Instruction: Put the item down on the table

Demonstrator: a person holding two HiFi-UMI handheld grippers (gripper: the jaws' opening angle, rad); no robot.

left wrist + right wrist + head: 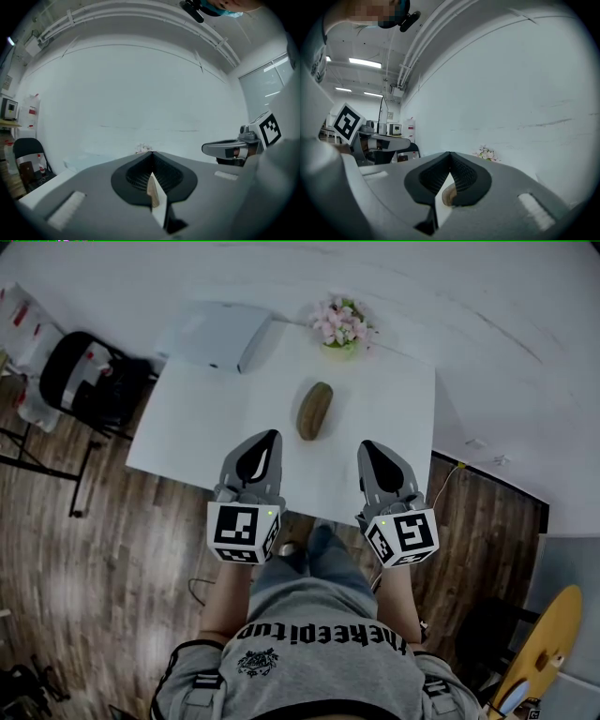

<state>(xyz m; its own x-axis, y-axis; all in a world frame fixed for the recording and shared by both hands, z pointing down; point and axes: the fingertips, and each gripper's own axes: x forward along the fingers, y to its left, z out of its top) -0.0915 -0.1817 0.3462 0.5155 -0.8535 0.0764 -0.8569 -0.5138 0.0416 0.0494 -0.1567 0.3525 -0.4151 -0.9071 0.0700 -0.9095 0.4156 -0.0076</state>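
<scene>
Left gripper (pixel 271 437) and right gripper (pixel 367 445) hovering side by side over near edge of white table (pixel 202 423), each with jaws pressed together, pinching nothing. Item (pixel 315 410) lying on table just beyond tips, between them: oblong, round-ended, mottled brown-green, slightly tilted.
</scene>
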